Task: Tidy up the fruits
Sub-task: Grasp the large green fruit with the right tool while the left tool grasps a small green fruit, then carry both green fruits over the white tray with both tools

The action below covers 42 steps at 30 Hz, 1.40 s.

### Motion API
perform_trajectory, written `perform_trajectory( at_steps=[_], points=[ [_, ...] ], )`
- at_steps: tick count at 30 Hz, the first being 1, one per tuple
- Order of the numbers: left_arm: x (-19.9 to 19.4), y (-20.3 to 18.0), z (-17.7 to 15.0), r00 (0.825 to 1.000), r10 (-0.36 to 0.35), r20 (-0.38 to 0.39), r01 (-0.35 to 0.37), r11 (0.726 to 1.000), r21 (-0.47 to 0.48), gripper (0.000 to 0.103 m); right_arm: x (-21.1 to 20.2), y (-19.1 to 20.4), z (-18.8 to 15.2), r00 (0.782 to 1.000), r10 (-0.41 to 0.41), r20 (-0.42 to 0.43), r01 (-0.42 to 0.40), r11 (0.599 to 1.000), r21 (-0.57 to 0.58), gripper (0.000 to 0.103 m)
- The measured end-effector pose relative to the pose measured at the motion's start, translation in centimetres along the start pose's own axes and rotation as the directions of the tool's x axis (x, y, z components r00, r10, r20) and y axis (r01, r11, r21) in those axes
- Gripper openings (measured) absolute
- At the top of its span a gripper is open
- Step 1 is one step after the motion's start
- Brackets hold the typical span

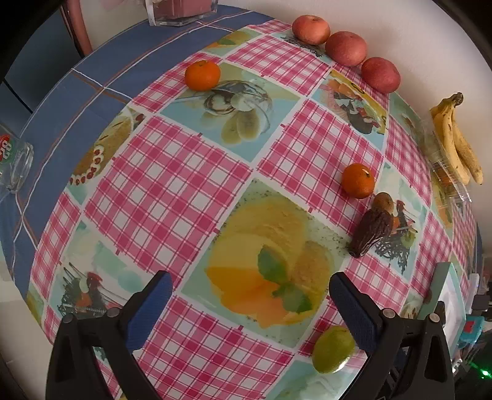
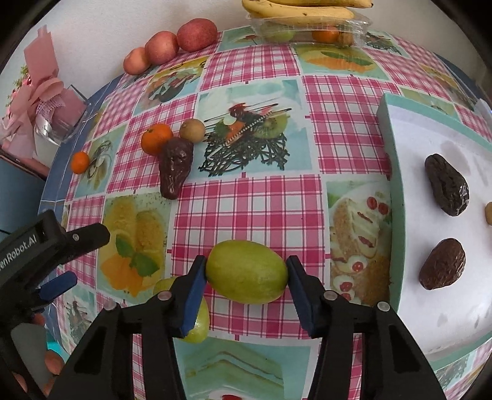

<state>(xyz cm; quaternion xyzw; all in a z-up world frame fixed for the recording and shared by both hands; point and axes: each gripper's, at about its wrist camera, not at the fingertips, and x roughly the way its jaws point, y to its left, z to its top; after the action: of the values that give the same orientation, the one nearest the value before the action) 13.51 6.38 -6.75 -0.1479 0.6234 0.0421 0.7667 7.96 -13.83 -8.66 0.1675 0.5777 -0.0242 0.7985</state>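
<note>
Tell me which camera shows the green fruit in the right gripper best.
The right wrist view: the green fruit sits whole between the right gripper pads, both contact sides visible. The left wrist view shows one green fruit near the bottom edge, partly hidden behind a finger; whether it is the same one is unclear.

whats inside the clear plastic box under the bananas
Through the clear plastic box, under the bananas, an orange fruit and a green one show. The glare and the lid's folds hide whatever else it holds.
</note>
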Motion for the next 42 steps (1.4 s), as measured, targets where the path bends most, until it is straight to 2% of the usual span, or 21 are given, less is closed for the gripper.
perform_trajectory(
  at_steps=[6,12,15,19,25,27,30,33,35,42],
  points=[
    [-0.2,-0.5,-0.2,0.999,-0.047,-0.015,0.047,0.999,-0.008,0.103,-0.4,-0.3,0.0,1.000,-0.021,0.002,0.021,1.000,-0.022,0.054],
    [0.2,-1.5,-0.6,0.995,-0.083,-0.050,0.082,0.996,-0.026,0.102,-1.9,-1.8,0.3,1.000,-0.020,0.020,0.020,1.000,0.005,0.054],
    [0.5,-2.3,-0.9,0.992,-0.098,-0.073,0.099,0.995,0.007,0.101,-3.5,-2.4,0.5,0.997,-0.053,0.053,0.053,0.999,0.004,0.054],
    [0.7,-3.9,-1.7,0.987,-0.120,-0.104,0.127,0.990,0.059,0.090,-5.4,-4.1,1.0,0.993,-0.070,0.091,0.066,0.997,0.044,0.054],
    [1.3,-7.1,-3.7,0.972,-0.160,-0.171,0.187,0.970,0.155,0.081,-6.9,-6.5,1.4,0.990,-0.083,0.113,0.070,0.991,0.111,0.054],
    [1.4,-8.1,-4.3,0.971,-0.150,-0.184,0.185,0.964,0.192,0.081,-7.1,-7.1,1.5,0.991,-0.074,0.110,0.059,0.990,0.130,0.054],
    [1.8,-8.8,-5.0,0.975,-0.115,-0.192,0.159,0.961,0.228,0.072,-7.5,-7.4,1.4,0.991,-0.073,0.113,0.058,0.989,0.134,0.054],
    [2.2,-8.7,-5.2,0.974,-0.102,-0.201,0.148,0.963,0.225,0.063,-7.8,-7.5,1.3,0.990,-0.076,0.121,0.060,0.990,0.129,0.054],
    [2.3,-8.3,-5.2,0.974,-0.097,-0.203,0.141,0.966,0.216,0.052,-8.0,-7.5,1.3,0.989,-0.075,0.125,0.059,0.990,0.129,0.054],
    [2.0,-6.7,-5.2,0.974,-0.100,-0.204,0.143,0.967,0.212,0.042,-8.4,-7.6,1.2,0.989,-0.070,0.131,0.052,0.990,0.134,0.054]
  ],
)
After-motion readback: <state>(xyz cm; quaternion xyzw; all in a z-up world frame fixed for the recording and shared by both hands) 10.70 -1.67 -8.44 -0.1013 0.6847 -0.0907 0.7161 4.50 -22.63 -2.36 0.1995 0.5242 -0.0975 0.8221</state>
